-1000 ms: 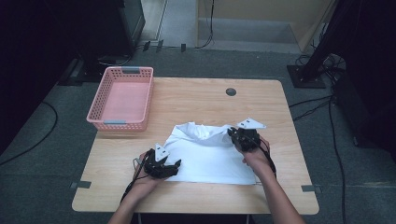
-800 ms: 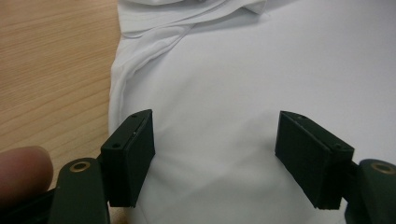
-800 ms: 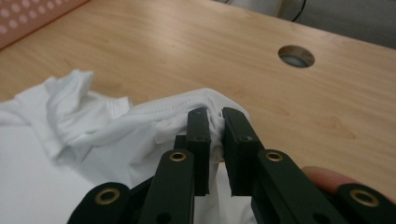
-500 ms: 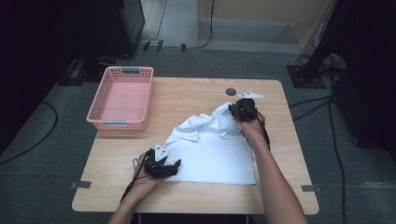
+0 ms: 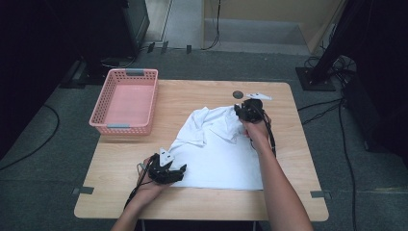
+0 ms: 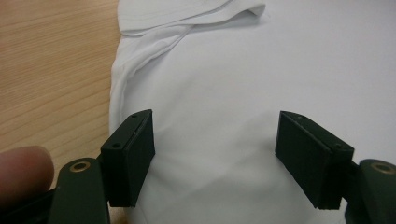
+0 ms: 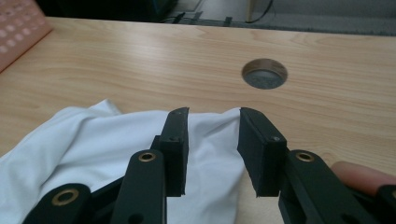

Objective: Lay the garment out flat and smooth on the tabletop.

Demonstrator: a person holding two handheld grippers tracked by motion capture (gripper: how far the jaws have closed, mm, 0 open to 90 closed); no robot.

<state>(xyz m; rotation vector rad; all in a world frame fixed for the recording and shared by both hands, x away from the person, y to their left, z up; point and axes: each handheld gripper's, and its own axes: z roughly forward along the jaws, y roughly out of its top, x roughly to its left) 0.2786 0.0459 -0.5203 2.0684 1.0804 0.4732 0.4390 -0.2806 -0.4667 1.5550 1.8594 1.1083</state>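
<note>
Left tool low near table edge, jaws parted; right tool extended forward, jaws just opening.

Table evenly lit from above; surrounding floor and corners dark. Shirt near overexposed, folds faint. Jaws close to lens soft. Shadows weak. High view slightly grainy.
</note>
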